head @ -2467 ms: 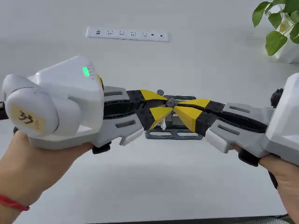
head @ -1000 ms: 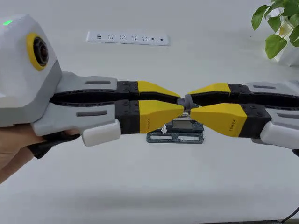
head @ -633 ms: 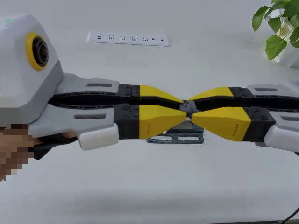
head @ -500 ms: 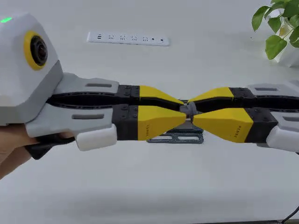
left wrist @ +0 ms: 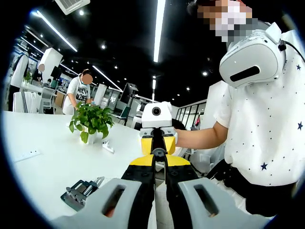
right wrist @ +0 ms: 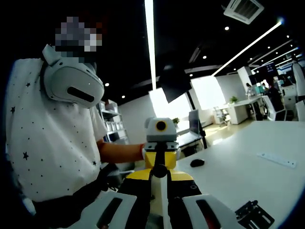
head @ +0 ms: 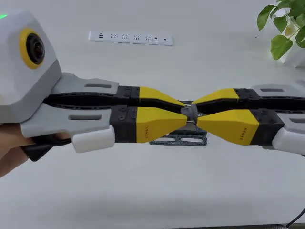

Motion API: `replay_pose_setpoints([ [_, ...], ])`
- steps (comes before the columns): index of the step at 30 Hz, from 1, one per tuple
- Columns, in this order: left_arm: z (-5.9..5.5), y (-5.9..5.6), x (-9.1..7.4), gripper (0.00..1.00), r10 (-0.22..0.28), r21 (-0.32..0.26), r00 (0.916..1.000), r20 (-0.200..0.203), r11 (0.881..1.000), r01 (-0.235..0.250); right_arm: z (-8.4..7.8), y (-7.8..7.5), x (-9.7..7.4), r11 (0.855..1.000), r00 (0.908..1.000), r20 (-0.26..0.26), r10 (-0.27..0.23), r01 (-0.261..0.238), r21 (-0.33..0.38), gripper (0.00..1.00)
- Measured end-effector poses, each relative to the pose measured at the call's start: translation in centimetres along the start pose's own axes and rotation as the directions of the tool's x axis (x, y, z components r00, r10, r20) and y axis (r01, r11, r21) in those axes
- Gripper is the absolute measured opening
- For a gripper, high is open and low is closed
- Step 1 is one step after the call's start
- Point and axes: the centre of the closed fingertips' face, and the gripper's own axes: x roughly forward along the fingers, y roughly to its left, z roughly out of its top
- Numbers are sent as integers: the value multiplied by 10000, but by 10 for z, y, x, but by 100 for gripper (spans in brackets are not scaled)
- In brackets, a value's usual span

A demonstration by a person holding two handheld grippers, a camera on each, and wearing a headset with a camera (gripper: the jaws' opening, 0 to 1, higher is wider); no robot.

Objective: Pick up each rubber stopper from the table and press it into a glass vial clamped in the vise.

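Note:
My left gripper (head: 185, 112) comes in from the left and my right gripper (head: 196, 114) from the right, and they meet tip to tip in mid-air. A small grey rubber stopper (head: 190, 111) is pinched where the two sets of yellow tips meet, with both pairs of jaws closed on it. In the left gripper view the stopper (left wrist: 157, 152) sits at my tips, and the other gripper (left wrist: 157, 143) faces me. The dark vise (head: 178, 139) lies on the table below and behind the jaws, which hide its top. It lies low in both gripper views (left wrist: 80, 192) (right wrist: 254, 217).
A white power strip (head: 129, 37) lies at the back of the white table (head: 152, 191). A potted plant (head: 282, 28) stands at the back right. A small dark object (right wrist: 197, 162) rests on the table in the right gripper view. People stand in the room behind.
Since 2.5 s ago both grippers have risen from just above the vise toward the camera, still tip to tip on the stopper. Over the last second they have barely shifted.

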Motion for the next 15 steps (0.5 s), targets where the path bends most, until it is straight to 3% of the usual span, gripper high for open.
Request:
replay_pose_setpoints([
  [15, -5, 2, -1, 3, -98, -82, 9999, -122, 9999, 97, -4, 0, -1, 9998, 9998, -196, -17, 13, -191, 7],
])
